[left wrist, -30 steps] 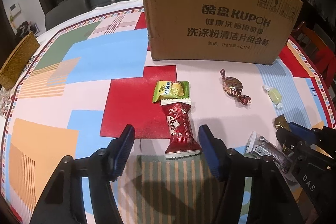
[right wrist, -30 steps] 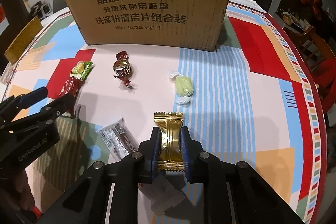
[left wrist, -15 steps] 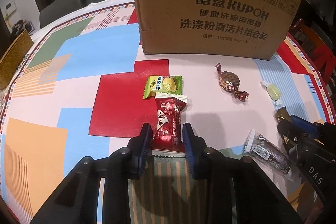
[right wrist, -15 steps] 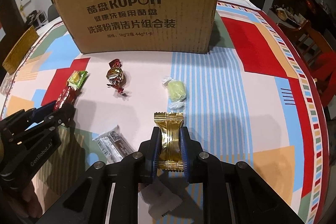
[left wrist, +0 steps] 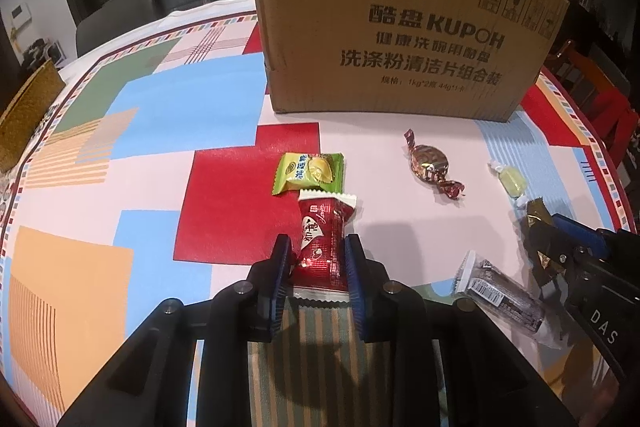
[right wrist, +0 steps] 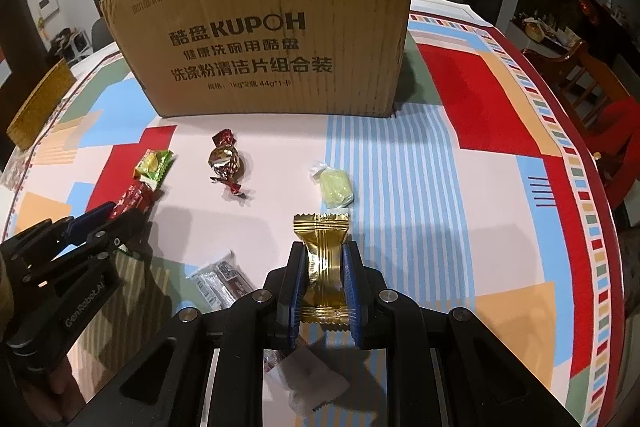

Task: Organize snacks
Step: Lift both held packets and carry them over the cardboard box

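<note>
I read the cardboard box [left wrist: 400, 39] at the back of the surface [left wrist: 140, 131] as the snacks' destination. Its face prints "KUPOH" amid Chinese lettering, a line with "1kg*2" and "44g", four handling symbols, and a stamped "20271128 DP09".

I am at the pick-up step with both hands. My left tongs [left wrist: 316, 267] are closing on the red snack packet [left wrist: 322, 247], pads pressing its lower half while its far end touches the green packet [left wrist: 308, 173]. My right tongs [right wrist: 325, 281] are clenched on the gold packet [right wrist: 322, 255].

Next, I judge, comes lifting both clear and carrying them over the box wall, which stands high.

On the surface wait a dark bar [left wrist: 500, 297], a twist-wrapped chocolate [left wrist: 430, 163] and a pale green candy [right wrist: 336, 187]. The tong bodies read "GenRobot.AI" and "DAS".
</note>
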